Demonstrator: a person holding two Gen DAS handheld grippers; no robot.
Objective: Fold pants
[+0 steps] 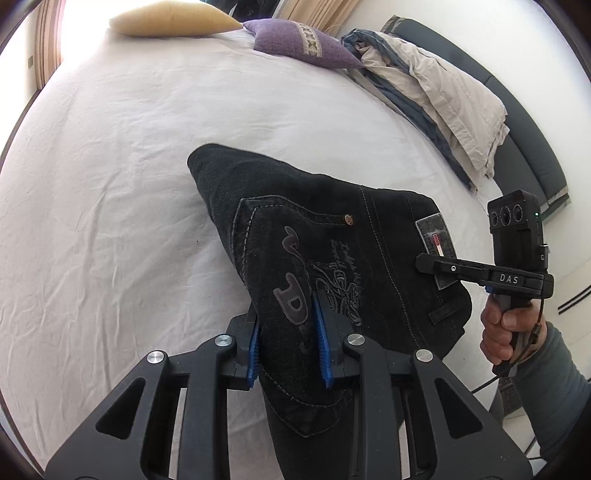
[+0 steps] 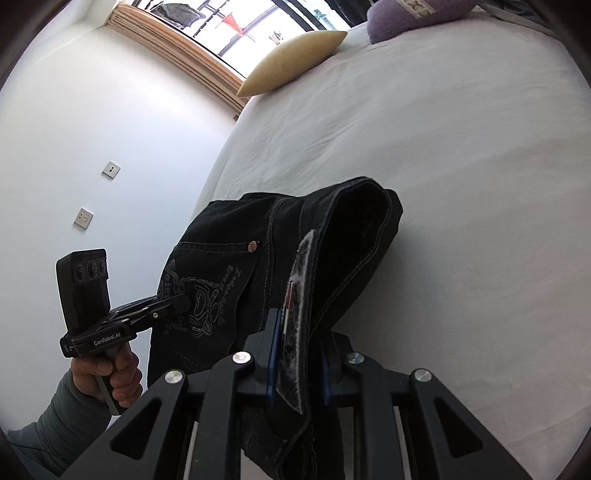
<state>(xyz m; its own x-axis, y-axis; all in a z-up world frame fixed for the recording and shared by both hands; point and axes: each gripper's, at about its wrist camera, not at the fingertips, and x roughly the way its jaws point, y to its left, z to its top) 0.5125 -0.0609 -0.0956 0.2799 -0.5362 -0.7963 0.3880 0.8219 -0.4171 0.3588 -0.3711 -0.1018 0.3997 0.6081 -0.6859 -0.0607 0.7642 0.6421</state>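
Black jeans with an embroidered back pocket and a waist label are bunched and held up over the near part of a white bed. My left gripper is shut on the pocket side of the jeans, its blue pads pressing the denim. My right gripper is shut on the waistband of the jeans by the grey label. The right gripper also shows in the left wrist view, and the left gripper in the right wrist view. The legs hang out of sight below.
A yellow pillow and a purple pillow lie at the head of the bed. A folded beige and grey duvet lies along the right edge beside a dark bed frame. A white wall with sockets stands left.
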